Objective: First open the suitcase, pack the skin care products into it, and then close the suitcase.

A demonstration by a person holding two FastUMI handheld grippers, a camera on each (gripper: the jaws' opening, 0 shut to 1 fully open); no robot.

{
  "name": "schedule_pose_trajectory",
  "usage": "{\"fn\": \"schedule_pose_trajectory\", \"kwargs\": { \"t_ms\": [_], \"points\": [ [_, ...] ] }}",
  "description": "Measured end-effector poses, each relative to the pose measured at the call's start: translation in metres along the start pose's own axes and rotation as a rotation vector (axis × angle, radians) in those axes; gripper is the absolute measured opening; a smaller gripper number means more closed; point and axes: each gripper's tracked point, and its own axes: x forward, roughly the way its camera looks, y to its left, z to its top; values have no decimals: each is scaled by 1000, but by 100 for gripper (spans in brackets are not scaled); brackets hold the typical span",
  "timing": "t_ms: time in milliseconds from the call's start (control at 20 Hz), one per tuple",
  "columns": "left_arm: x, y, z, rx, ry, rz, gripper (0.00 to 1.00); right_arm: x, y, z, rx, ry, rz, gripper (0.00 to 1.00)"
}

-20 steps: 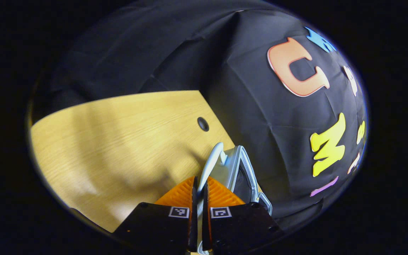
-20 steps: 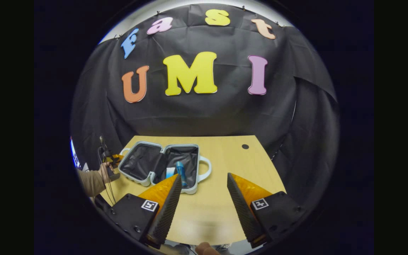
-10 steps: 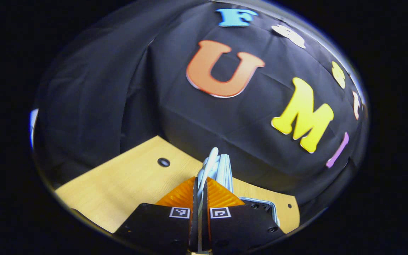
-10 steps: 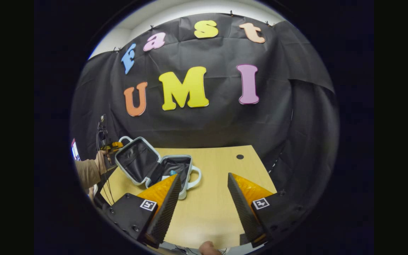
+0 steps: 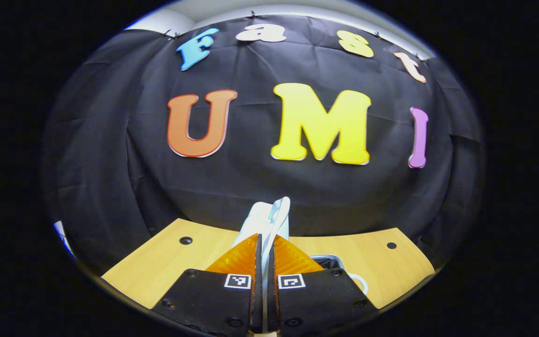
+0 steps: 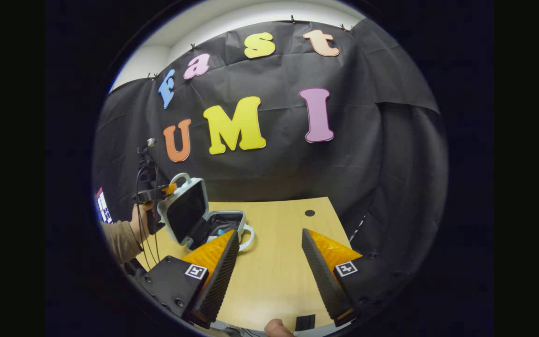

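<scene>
In the left gripper view my left tool [image 5: 264, 262] is pinched tight on the pale handle [image 5: 276, 217] of the suitcase lid, both fingers pressing it with barely a slit between them. The handle loop rises straight ahead out of the fingertips, its long axis pointing up toward the wall. Just right of the tool I see the rim of the case's lower half [image 5: 330, 259] with its own handle loop [image 5: 357, 281] lying on the desk [image 5: 166, 264]. Bare desk runs to both sides, with a cable hole on each side and the far edge meeting the black cloth.

In the right gripper view my right tool [image 6: 269, 255] stands wide, holding nothing, hovering above the near middle of the desk [image 6: 279, 262]. Ahead and to its left lies the suitcase [image 6: 204, 224]: the base flat on the desk with its handle toward the middle, the lid [image 6: 186, 210] raised nearly upright on the left, dark lining facing right. Something blue [image 6: 221, 231] shows inside the base, mostly hidden behind my finger. At the lid's top edge the left tool [image 6: 169, 188] grips the handle, held by a hand [image 6: 139, 222] in a tan sleeve. The desk right of the case is open up to a cable hole [image 6: 309, 213] near the far edge.
</scene>
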Motion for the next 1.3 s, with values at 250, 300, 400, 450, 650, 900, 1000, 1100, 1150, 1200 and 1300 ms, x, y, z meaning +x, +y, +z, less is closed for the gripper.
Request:
{"fn": "schedule_pose_trajectory", "kwargs": {
  "t_ms": [250,300,400,450,650,900,1000,1100,1150,1200,1300],
  "points": [
    [2,-100,-47,56,68,-77,7,-5,-15,-12,-35,36,42,78],
    [1,-118,-64,63,101,-93,7,-5,-19,-15,-34,44,50,78],
    [4,-141,-89,104,139,-95,7,-8,-29,-28,-37,67,52,81],
    [6,-151,-100,142,157,-90,7,-10,-37,-34,-37,80,46,81],
    [20,-177,-148,316,226,-68,7,-13,-65,-56,10,129,19,82],
    [34,-176,-185,470,306,4,8,-25,-85,-73,92,165,-20,78],
    [31,-182,-193,499,347,-2,22,-29,-90,-74,104,163,-37,82],
    [22,-186,-186,451,347,-20,45,-33,-89,-71,114,161,-46,82],
    [18,-190,-174,408,312,-36,50,-33,-87,-66,120,157,-48,82],
    [13,-195,-159,370,279,-56,67,-32,-82,-61,124,148,-48,82],
    [-10,-202,-126,319,208,-67,83,-28,-72,-45,110,116,-52,82]
  ]
}}
